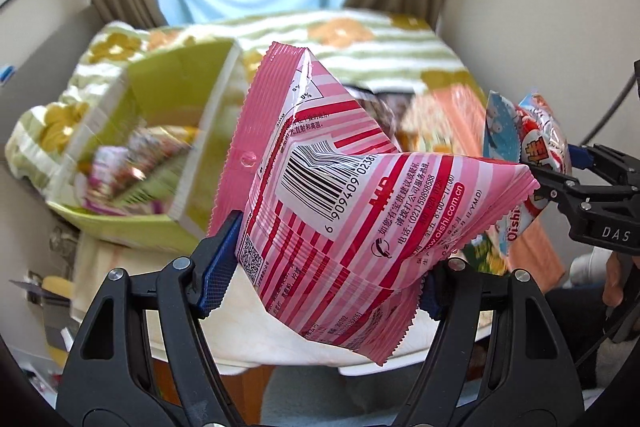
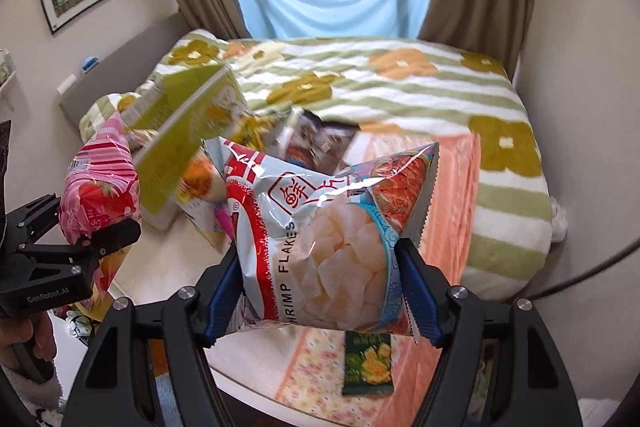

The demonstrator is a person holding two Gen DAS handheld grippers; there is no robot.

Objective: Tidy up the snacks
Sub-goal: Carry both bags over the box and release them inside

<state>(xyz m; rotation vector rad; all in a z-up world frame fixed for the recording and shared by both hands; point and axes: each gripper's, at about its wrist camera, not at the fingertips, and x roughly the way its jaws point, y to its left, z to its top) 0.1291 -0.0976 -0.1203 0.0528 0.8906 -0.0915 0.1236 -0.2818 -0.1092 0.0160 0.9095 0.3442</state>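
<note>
left wrist view: the left gripper (image 1: pixel 326 269) was seen clamped on a pink striped bag (image 1: pixel 340 199), its blue pads (image 1: pixel 218 267) pressed into the crinkled foil at both sides, the puffy bag held clear of the table. right wrist view: the right gripper (image 2: pixel 320 291) was closed on a shrimp flakes bag (image 2: pixel 320 239), a glossy, air-filled pillow with serrated end seams, pinched across its lower half and likewise held off the table. both bags appeared to be in mid-carry, so the step in hand was judged to be the transfer of picked snacks. a green cardboard box (image 1: pixel 160 147) was seen open on the left, at the edge of a bed (image 2: pixel 400 83) covered by a fluffy flowered blanket, with small wrapped snacks already inside. the next move was judged to call for each bag being carried over the box mouth and released without the soft foil being crushed. more packets, among them a flat green packet (image 2: pixel 368 363), were left lying on the peach cloth (image 2: pixel 448 227).
</note>
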